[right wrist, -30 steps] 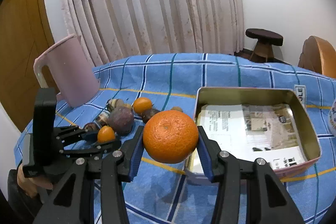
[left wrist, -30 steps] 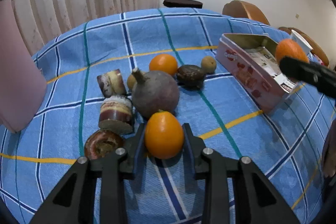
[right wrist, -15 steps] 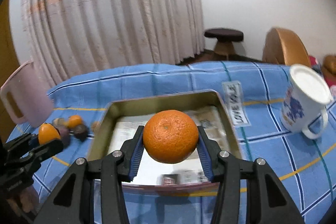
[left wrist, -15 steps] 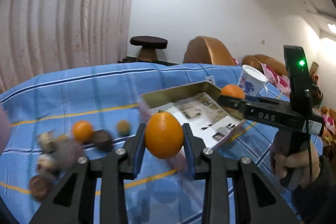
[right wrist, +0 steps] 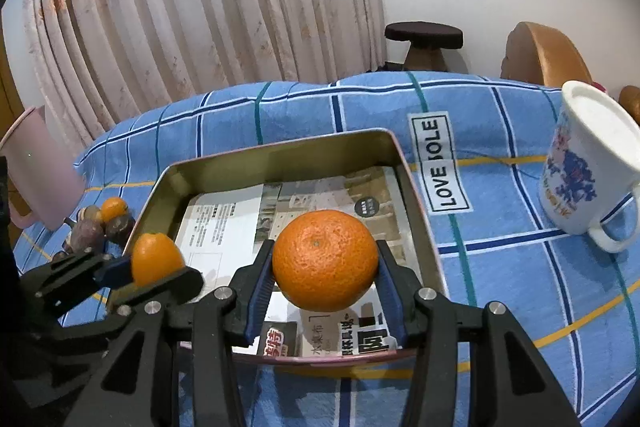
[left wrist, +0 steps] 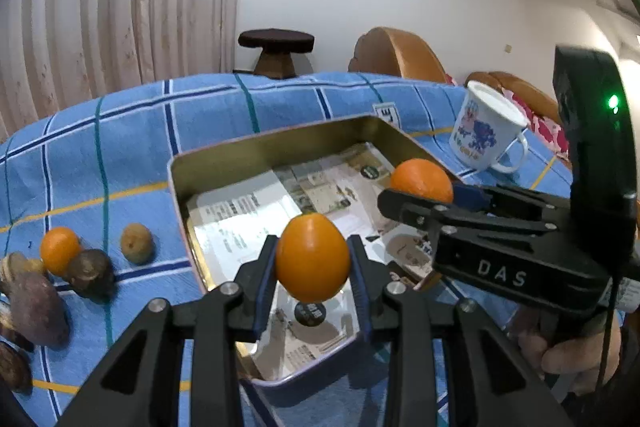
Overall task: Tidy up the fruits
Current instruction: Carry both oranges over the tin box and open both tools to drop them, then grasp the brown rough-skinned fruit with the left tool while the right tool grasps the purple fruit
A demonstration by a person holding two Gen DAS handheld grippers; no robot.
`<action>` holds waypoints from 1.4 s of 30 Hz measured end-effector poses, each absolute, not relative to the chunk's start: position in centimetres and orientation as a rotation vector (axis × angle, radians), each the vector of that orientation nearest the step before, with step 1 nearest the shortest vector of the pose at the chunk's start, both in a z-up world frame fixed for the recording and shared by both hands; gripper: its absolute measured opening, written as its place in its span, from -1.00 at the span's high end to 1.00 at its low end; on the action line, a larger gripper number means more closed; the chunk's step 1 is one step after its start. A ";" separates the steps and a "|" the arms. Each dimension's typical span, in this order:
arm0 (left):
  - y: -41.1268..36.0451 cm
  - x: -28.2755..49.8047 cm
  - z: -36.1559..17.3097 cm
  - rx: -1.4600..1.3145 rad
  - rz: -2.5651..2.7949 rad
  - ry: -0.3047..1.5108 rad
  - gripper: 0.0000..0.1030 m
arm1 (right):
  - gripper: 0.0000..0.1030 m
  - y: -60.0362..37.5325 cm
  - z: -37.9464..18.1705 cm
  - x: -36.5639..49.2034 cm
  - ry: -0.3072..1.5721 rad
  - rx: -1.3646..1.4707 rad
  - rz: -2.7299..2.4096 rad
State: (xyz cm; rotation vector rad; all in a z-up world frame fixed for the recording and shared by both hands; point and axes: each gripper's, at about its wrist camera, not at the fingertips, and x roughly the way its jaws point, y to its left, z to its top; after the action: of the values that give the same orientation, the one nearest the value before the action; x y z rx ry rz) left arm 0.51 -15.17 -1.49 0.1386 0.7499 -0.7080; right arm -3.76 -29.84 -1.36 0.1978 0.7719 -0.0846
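My left gripper (left wrist: 312,267) is shut on a small smooth orange fruit (left wrist: 311,256), held over the near part of the open metal tin (left wrist: 240,155) lined with newspaper. My right gripper (right wrist: 325,269) is shut on a larger dimpled orange (right wrist: 325,259), also above the tin (right wrist: 276,151). In the left wrist view the right gripper and its orange (left wrist: 421,179) hang over the tin's right side. In the right wrist view the left gripper's fruit (right wrist: 155,258) hovers at the tin's left edge. No fruit lies in the tin.
Loose fruits (left wrist: 60,267) lie left of the tin on the blue checked cloth: a small orange, a brown round one, dark purple ones. A white mug (right wrist: 588,167) stands right of the tin, a pink jug (right wrist: 32,171) far left. Stool and chairs stand behind.
Both grippers carried their oranges from the fruit pile side to above the tin. The left one swung right; the right one came lower over the newspaper.
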 end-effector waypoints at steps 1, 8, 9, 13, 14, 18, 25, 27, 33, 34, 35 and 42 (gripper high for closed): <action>-15.3 0.4 -1.6 0.154 -0.701 0.744 0.32 | 0.03 -29.8 -1.4 -3.8 0.771 0.193 -0.087; -15.3 -0.3 -1.2 0.176 -0.662 0.698 -0.35 | -0.04 -29.9 -1.2 -3.9 0.756 0.235 -0.071; -15.1 -0.4 -0.9 0.179 -0.651 0.681 -0.53 | -0.20 -30.0 -1.0 -4.0 0.748 0.248 -0.063; -14.7 -1.8 0.5 0.194 -0.642 0.582 -0.92 | -0.42 -30.1 -0.1 -4.8 0.685 0.283 -0.041; -14.6 -1.9 0.7 0.196 -0.636 0.572 -0.94 | -0.42 -30.1 0.4 -5.0 0.657 0.279 -0.048; -13.0 -1.5 1.6 0.133 -0.596 0.553 -1.00 | -0.42 -30.0 1.5 -6.4 0.544 0.254 -0.093; -8.9 -0.4 1.8 0.113 -0.462 0.549 -1.00 | -0.42 -28.9 1.2 -6.6 0.516 0.235 -0.129; -7.7 -0.2 1.7 0.127 -0.418 0.540 -1.00 | -0.42 -28.5 1.2 -6.8 0.508 0.217 -0.142; -4.1 0.5 1.3 0.144 -0.343 0.522 -1.00 | -0.42 -26.0 1.6 -7.3 0.461 0.186 -0.168; -3.5 0.6 1.2 0.145 -0.336 0.522 -1.00 | -0.42 -25.5 1.5 -7.3 0.462 0.180 -0.170; -3.1 0.7 1.1 0.148 -0.328 0.523 -1.00 | -0.42 -24.9 1.4 -7.2 0.464 0.171 -0.168; 0.4 1.4 0.6 0.151 -0.290 0.543 -1.00 | -0.42 -20.8 1.2 -6.3 0.477 0.171 -0.119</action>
State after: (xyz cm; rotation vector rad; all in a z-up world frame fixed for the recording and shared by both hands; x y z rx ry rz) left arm 1.36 0.39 0.58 0.1509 0.5428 -0.2899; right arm -6.34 -20.83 1.22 0.1705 0.4765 -0.1192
